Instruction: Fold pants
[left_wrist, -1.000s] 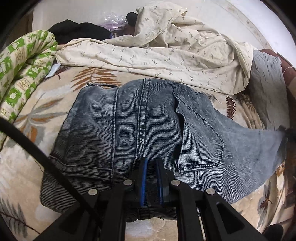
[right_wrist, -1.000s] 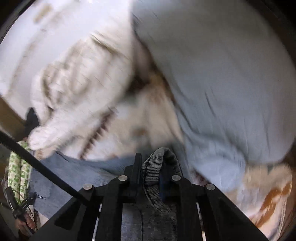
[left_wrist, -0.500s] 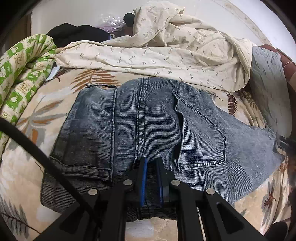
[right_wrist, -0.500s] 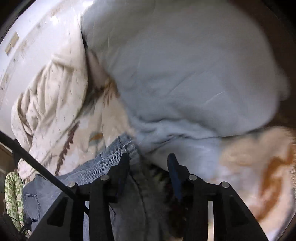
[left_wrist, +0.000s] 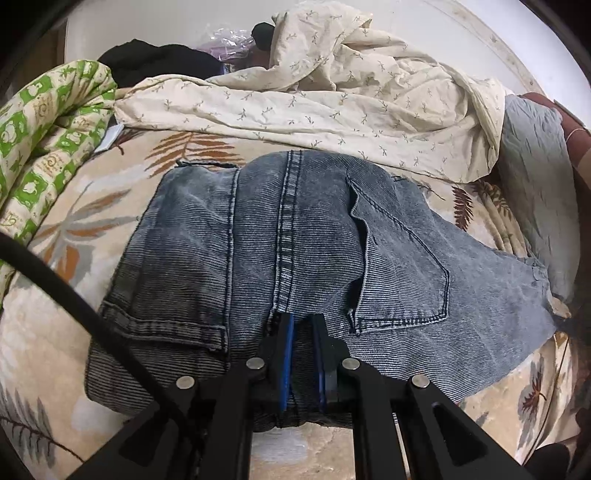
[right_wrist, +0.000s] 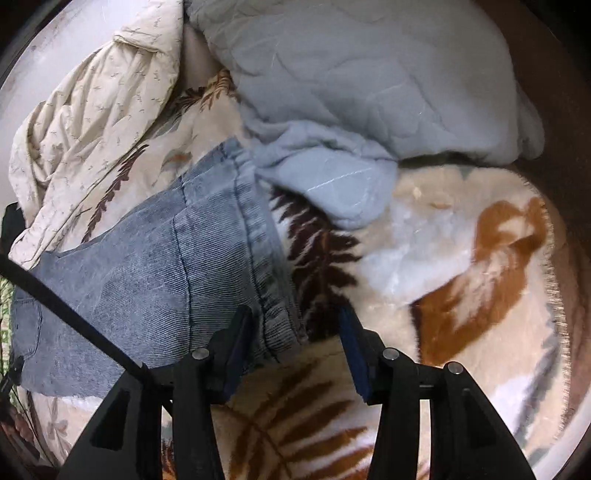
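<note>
Faded blue-grey jeans (left_wrist: 295, 251) lie back side up on a leaf-print blanket (left_wrist: 92, 229), with the seat seam and both back pockets showing. My left gripper (left_wrist: 303, 332) is shut on the jeans' waistband at the centre seam. In the right wrist view the leg end with its hem (right_wrist: 258, 236) lies flat on the blanket. My right gripper (right_wrist: 295, 325) is open, its jaws astride the hem corner and not gripping it.
A cream sprigged sheet (left_wrist: 332, 99) is bunched behind the jeans. A green patterned quilt (left_wrist: 40, 140) lies at the left. A pale blue quilt (right_wrist: 369, 85) lies just past the leg end, touching the hem. Dark clothes (left_wrist: 159, 59) sit at the back.
My right gripper held the leg end a second ago, then opened and let it drop onto the blanket. The leg now lies flat. My left gripper has kept its hold.
</note>
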